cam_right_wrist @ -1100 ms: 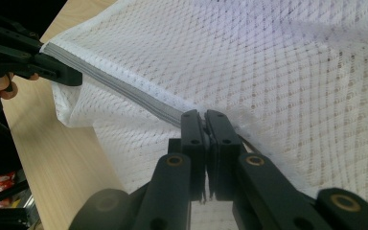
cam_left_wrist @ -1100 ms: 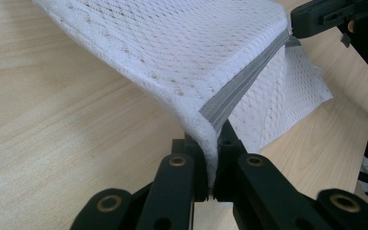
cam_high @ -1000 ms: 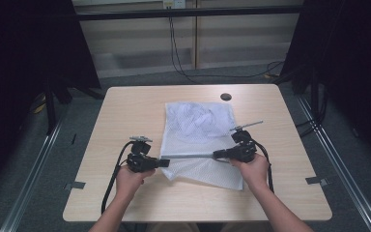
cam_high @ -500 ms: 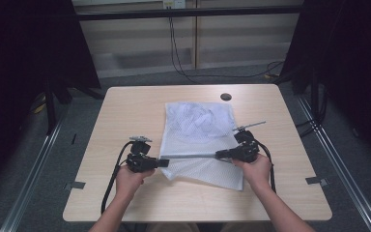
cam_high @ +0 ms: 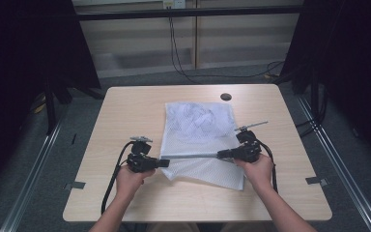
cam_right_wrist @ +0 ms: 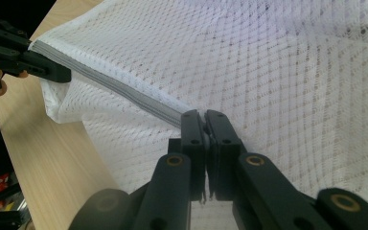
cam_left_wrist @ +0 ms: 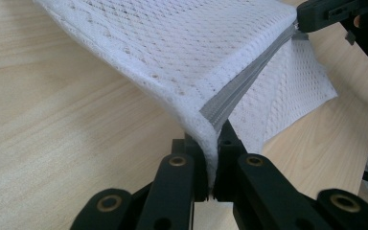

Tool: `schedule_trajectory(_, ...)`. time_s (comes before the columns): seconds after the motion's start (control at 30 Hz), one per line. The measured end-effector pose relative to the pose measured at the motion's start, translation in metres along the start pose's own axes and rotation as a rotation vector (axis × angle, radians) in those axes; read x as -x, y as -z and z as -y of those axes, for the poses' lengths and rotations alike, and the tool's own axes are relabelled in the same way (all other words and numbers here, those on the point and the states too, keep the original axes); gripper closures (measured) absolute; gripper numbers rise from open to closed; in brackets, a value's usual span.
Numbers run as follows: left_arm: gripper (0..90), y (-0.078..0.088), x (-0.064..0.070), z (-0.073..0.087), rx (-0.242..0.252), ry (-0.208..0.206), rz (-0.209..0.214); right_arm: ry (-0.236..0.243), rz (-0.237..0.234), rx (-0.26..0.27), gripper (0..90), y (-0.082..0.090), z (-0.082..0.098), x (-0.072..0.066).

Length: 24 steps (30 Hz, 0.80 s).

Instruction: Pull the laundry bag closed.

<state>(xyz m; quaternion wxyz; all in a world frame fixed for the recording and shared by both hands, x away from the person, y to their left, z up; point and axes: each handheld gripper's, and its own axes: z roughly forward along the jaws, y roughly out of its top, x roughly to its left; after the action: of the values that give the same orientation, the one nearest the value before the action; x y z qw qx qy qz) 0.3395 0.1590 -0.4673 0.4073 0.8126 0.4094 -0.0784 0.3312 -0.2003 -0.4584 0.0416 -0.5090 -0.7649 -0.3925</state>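
Observation:
A white mesh laundry bag lies in the middle of the wooden table, with a grey zipper along its near fold. My left gripper is shut on the bag's left corner at the zipper's end. My right gripper is shut on the zipper further right, pinching it between its pads. The zipper runs taut between the two grippers, lifted a little off the table. In the right gripper view the left gripper holds the far corner. In the left gripper view the right gripper shows at the top right.
The table has bare wood on both sides of the bag and along the near edge. A dark round hole sits near the far edge. Cables hang behind the table, and metal rails run along the floor on both sides.

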Motion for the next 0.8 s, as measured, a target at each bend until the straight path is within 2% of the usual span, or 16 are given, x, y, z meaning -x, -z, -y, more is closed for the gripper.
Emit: schedule_trajectory(0.8,88.3,-0.0005,0.0001,0.0002,-0.006,-0.004,-0.006,-0.002,0.011,0.000,87.1,0.0031,0.0032,0.0049)
